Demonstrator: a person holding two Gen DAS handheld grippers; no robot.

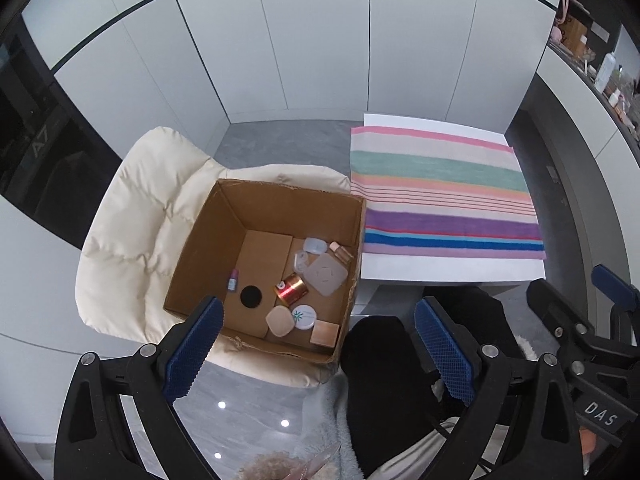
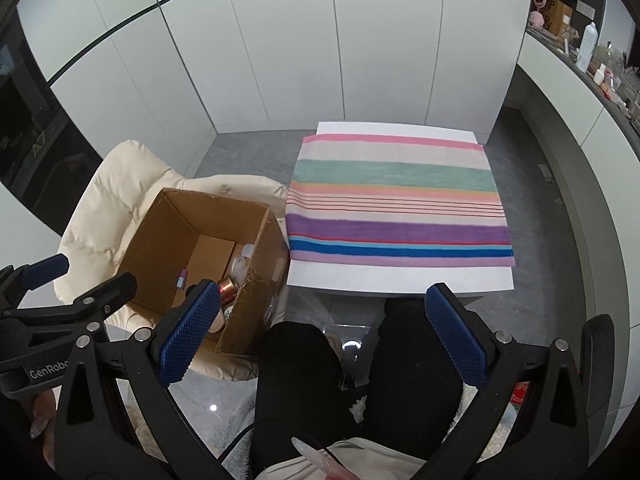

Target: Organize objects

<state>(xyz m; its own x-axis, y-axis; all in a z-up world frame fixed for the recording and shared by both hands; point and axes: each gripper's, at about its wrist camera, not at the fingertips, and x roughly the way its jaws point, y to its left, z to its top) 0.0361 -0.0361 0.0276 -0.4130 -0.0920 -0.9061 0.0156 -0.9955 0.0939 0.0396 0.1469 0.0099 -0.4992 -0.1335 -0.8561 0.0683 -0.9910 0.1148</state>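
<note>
Both grippers are hovering high, jaws spread wide, holding nothing: left gripper (image 1: pixel 316 344) is hanging over the near rim of the cardboard box (image 1: pixel 280 200), right gripper (image 2: pixel 320 336) over the person's knees (image 2: pixel 360 364) at the table's near edge.

All the small items are sitting in the box, on its floor toward the right wall: copper spool (image 1: pixel 291 289), grey square compact (image 1: pixel 327 275), round white jar (image 1: pixel 304 317), beige puff (image 1: pixel 279 320), pink square case (image 1: pixel 325 333), clear soap case (image 1: pixel 315 245), small rose bottle (image 1: pixel 341 251); a tiny purple-capped vial (image 1: pixel 233 280) and a black disc (image 1: pixel 251 296) are lying nearer the left wall.

The striped towel (image 2: pixel 400 196) is lying flat and bare across the white table (image 2: pixel 400 276). This fits items waiting to be laid out on the towel, or items already gathered into the box; step in hand is not settled.

Box is resting on a cream padded chair (image 1: pixel 132 220), its right wall against the table's left edge. Grey floor, white cabinet fronts behind, cluttered counter (image 2: pixel 592 64) at right.
</note>
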